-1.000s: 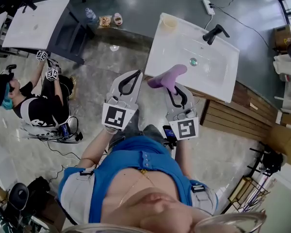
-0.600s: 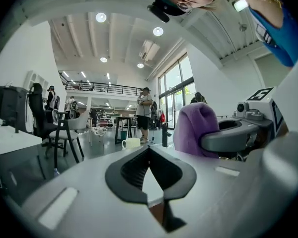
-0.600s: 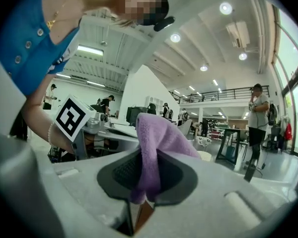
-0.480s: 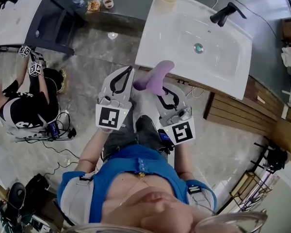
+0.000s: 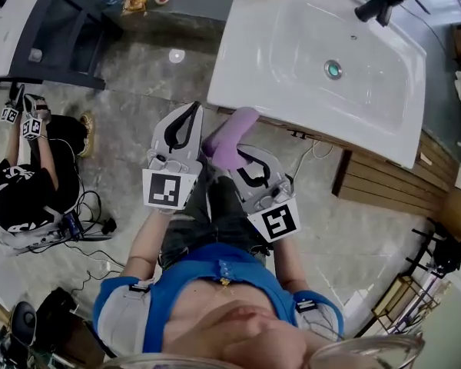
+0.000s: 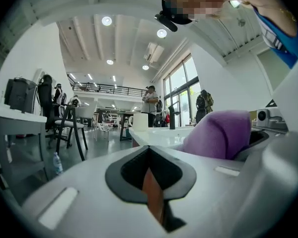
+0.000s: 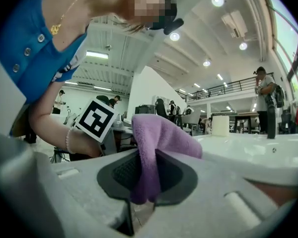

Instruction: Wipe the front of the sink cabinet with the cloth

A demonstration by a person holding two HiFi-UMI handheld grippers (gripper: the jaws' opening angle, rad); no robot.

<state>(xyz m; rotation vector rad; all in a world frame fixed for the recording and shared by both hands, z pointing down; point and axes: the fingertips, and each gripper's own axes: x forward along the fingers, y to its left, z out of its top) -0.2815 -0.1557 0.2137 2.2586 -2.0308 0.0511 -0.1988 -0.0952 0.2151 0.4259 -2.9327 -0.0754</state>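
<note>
1. Over the sink, head view: the right gripper (image 5: 242, 164) is clamped on a purple cloth (image 5: 229, 135) and holds it up just beside the near rim of the white basin (image 5: 246, 91). The left gripper (image 5: 186, 121) hovers alongside, carrying nothing. The cabinet front sits under that rim, out of sight from up here.
2. Left gripper view: the left gripper's (image 6: 150, 182) jaws are pressed together on nothing, and the cloth (image 6: 218, 140) bulges just to the right, level with the basin edge (image 6: 154, 135).
3. Right gripper view: the right gripper (image 7: 144, 182) pinches a fold of cloth (image 7: 156, 148) firmly, with the free end flopped over toward the basin top (image 7: 248, 148).
4. My read: this is the approach and wiping hasn't started. Next, the cloth needs to drop below the rim, press flat against the cabinet front, then sweep across with steady pressure.
</note>
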